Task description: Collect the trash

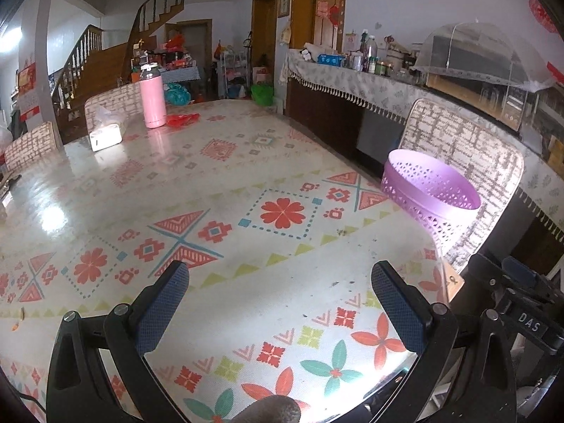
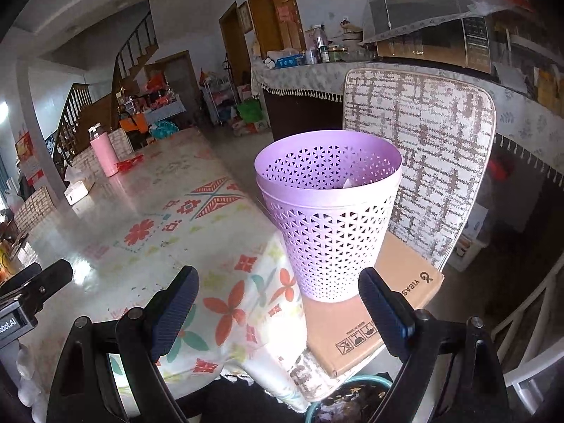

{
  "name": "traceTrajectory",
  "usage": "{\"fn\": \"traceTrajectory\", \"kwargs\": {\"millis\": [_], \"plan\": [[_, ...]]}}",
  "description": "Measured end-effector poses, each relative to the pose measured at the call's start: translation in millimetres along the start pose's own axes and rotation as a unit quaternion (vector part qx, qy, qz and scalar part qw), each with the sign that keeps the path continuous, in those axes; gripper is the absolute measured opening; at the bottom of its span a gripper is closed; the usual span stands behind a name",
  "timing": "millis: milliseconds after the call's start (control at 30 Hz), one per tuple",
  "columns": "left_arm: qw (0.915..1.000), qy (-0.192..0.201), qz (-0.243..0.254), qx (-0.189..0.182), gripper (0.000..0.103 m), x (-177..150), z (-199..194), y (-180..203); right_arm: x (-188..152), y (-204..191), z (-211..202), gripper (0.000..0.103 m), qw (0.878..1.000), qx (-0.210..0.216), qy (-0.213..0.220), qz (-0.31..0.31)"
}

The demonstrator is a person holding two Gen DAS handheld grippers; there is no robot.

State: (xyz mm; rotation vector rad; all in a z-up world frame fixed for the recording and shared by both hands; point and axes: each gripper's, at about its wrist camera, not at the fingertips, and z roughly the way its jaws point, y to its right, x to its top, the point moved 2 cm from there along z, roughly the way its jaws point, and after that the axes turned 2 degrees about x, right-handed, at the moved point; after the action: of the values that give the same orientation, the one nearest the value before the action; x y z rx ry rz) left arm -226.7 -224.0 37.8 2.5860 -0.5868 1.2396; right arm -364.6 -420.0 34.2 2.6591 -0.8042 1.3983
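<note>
A purple perforated waste basket (image 2: pixel 329 225) stands on a cardboard box (image 2: pixel 356 324) on a chair beside the table; it shows at the right in the left wrist view (image 1: pixel 428 192). A white scrap (image 2: pixel 347 184) shows inside it. My right gripper (image 2: pixel 278 303) is open and empty just before the basket's base. My left gripper (image 1: pixel 280 292) is open and empty over the patterned tablecloth (image 1: pixel 246 183). A red wrapper (image 1: pixel 182 119) lies at the far end of the table by the pink bottle (image 1: pixel 152 97).
A white tissue box (image 1: pixel 105 136) sits at the far left of the table. A padded chair back (image 2: pixel 423 155) stands behind the basket. A cluttered sideboard (image 1: pixel 370 81) runs along the right wall. A teal-rimmed bin of scraps (image 2: pixel 352 398) sits below the chair.
</note>
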Motion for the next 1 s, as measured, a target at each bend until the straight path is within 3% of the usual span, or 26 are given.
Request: {"fn": "traceTrajectory", "kwargs": {"millis": [167, 1000], "plan": [[0.9998, -0.01, 0.007, 0.017, 0.103, -2.5, 4.8, 0.5, -0.1, 0.7, 2.0, 0.095, 1.0, 0.002, -0.004, 0.003], [0.9993, -0.027, 0.016, 0.019, 0.103, -7.4, 13.3, 3.0, -2.0, 1.1, 9.1, 0.095, 1.0, 0.01, -0.018, 0.012]]}}
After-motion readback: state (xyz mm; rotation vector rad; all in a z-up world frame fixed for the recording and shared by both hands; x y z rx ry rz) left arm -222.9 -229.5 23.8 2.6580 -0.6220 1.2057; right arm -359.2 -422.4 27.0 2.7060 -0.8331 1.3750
